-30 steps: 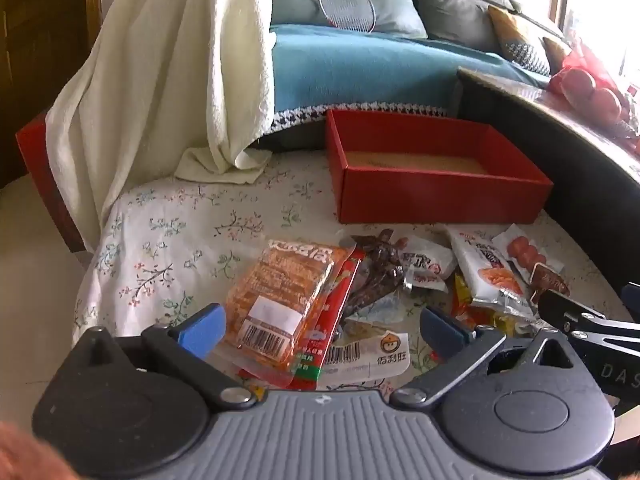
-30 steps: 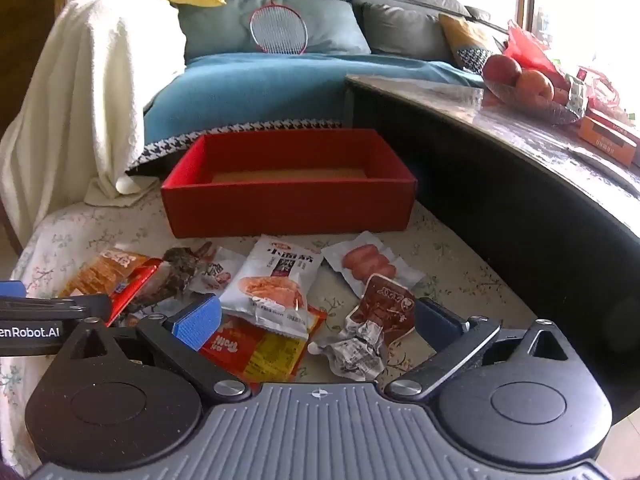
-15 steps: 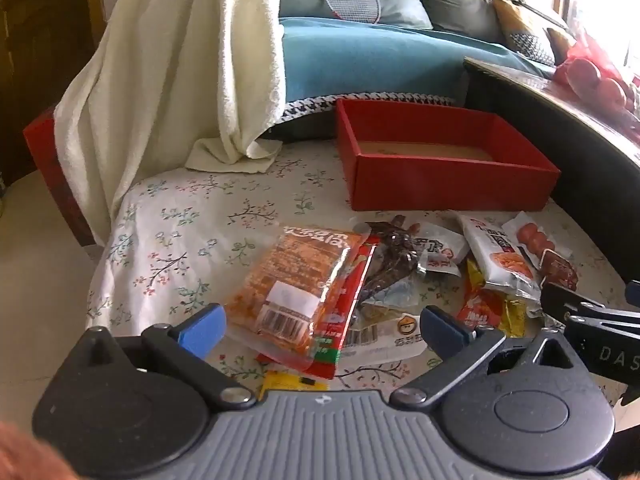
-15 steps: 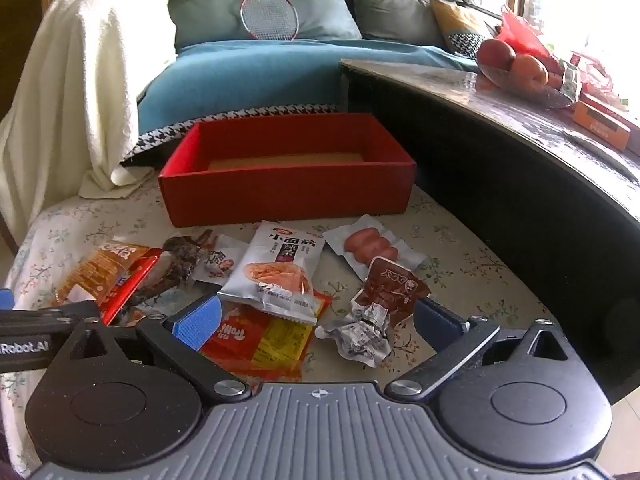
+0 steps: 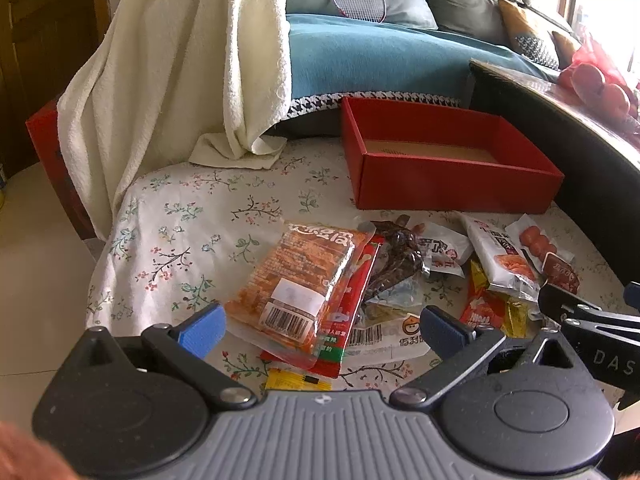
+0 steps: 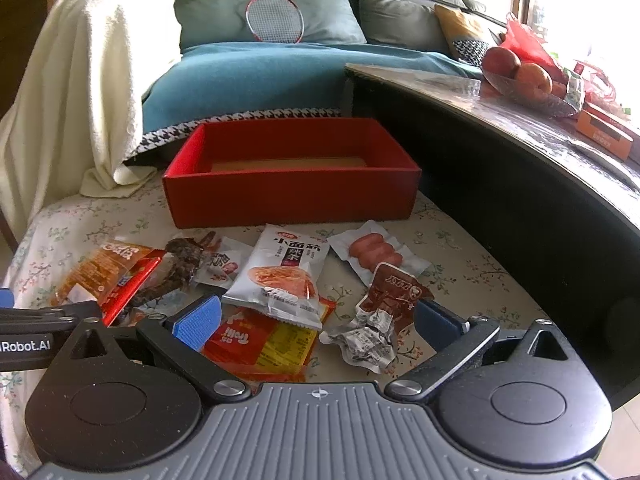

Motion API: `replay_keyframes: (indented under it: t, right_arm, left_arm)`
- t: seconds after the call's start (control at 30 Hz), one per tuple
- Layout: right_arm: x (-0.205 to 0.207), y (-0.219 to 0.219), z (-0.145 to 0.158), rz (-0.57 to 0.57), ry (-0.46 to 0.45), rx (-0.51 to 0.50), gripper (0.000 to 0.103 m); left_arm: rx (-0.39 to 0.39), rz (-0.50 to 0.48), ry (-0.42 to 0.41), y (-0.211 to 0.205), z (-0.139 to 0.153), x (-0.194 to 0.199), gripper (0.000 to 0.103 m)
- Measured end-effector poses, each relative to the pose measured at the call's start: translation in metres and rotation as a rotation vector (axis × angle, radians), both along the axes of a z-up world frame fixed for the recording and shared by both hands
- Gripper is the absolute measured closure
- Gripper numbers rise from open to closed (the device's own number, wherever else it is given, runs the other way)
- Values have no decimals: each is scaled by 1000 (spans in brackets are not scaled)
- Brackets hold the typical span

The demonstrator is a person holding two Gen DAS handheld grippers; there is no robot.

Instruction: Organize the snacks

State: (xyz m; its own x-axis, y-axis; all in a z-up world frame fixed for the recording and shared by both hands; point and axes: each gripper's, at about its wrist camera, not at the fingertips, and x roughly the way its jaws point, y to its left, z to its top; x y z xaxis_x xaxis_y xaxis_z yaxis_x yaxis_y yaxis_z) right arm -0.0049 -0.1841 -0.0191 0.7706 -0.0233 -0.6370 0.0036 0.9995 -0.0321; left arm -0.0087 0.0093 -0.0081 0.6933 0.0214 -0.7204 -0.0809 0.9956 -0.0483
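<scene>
Left tongs point(image 5: 320, 328): I hold them spread over orange packet point(image 5: 300, 280) | right tongs point(image 6: 316, 320): spread above crumpled wrapper point(image 6: 372, 340) | red box point(image 6: 292, 196): empty at tabletop's far edge, awaiting snacks.

The white noodle packet point(image 6: 286, 276) in the middle of the pile carries black Chinese characters, "小面筋", above its picture. At about seven o'clock from it, the red and yellow packet point(image 6: 260, 340) shows white letters that seem to read "Wei", upside down. At four o'clock, the brown crumpled packet point(image 6: 390, 294) has white characters that I cannot read. The orange packet point(image 5: 298, 284) bears white characters on its far edge, not legible, and a barcode on a white label. The white wrapper point(image 5: 394, 340) under it shows a barcode, a small cartoon face and "佰到". On the right claw point(image 5: 596, 320) body stands "DAS"; on the left claw point(image 6: 36, 320) body stands "Robot.AI".
</scene>
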Motion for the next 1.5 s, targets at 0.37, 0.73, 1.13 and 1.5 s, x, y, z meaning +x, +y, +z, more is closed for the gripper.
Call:
replay_keyframes:
  t: [0.37,0.73,1.13,1.5]
  right_arm:
    - [2,-4,0,-9,12,17,0]
    - [2,-3,-2,-8,23,12,0]
    - [3,-2,-3,-9,26,9,0]
    - [4,-3,-6,-4,38,10,0]
  left_arm:
    - [6,-1,11,0,0,2,4]
    - [7,-8,15,0,-1,4,4]
    - [8,-10,14,0,-1,4,4]
    - [15,-14,17,-1,-3,4,4]
